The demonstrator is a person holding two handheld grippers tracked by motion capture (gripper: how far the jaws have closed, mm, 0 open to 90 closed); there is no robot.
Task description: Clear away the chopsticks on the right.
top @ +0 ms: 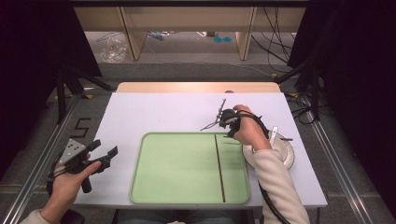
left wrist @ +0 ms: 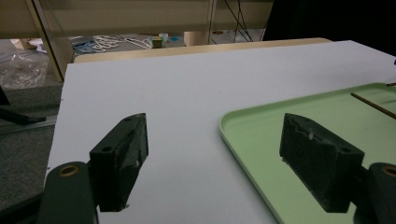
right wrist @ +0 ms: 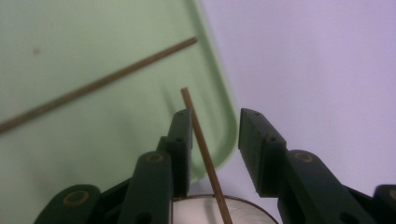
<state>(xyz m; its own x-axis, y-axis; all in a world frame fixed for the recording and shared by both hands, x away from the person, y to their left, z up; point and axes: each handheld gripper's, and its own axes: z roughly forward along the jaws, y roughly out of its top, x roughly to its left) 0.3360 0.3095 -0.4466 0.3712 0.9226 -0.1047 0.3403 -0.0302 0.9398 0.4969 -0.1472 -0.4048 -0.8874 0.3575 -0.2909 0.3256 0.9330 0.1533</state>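
A green tray (top: 187,186) lies in the middle of the white table, with a long thin wooden stick (top: 219,168) along its right part; the same stick (right wrist: 93,88) crosses the right gripper view. My right gripper (right wrist: 217,116) points down over the tray's far right corner, jaws open. A second thin stick (right wrist: 201,140) rises from a white dish (right wrist: 205,210) between those jaws and leans by the left one, unclamped. A hand covers most of that gripper (top: 231,130) from above. My left gripper (top: 105,148) (left wrist: 217,128) hovers open at the table's left edge, holding nothing.
The white dish (top: 287,156) sits right of the tray with a pale utensil and a dark stick across its far rim. The tray's near-left rim (left wrist: 243,140) lies just ahead of the left jaws. Bare table (top: 163,112) spreads beyond the tray. Cables and stands flank the table.
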